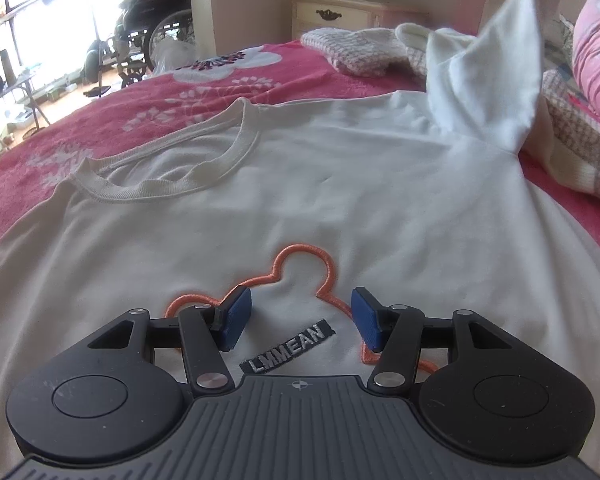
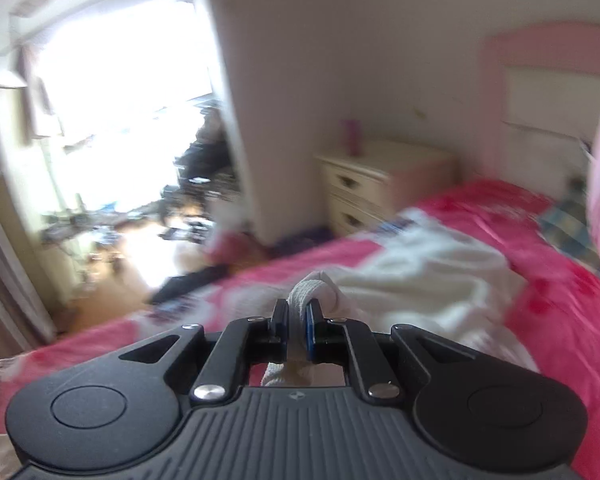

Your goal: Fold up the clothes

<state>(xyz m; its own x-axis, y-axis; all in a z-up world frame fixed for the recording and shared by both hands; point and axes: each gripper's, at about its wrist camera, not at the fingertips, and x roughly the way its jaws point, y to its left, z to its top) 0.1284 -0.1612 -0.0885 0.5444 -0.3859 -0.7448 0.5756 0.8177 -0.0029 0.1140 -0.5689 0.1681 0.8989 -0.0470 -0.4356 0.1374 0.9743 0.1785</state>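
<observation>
I am only starting: my right gripper (image 2: 298,318) is pinching the sleeve (image 1: 495,80) at two o'clock, my left gripper (image 1: 300,320) is hanging half open and empty over the shirt (image 1: 300,184), lying flat on the bed (image 1: 100,104).

We see a white shirt (image 1: 339,184) lying front-up and mostly flat on the pink bedspread (image 1: 148,92), ribbed collar (image 1: 168,168) at the far left, an orange outline and a grey "LMMEAN" patch (image 1: 288,346) on its chest. Its sleeve (image 1: 503,56) is lifted up at the right, its ribbed cuff (image 2: 305,300) pinched.
</observation>
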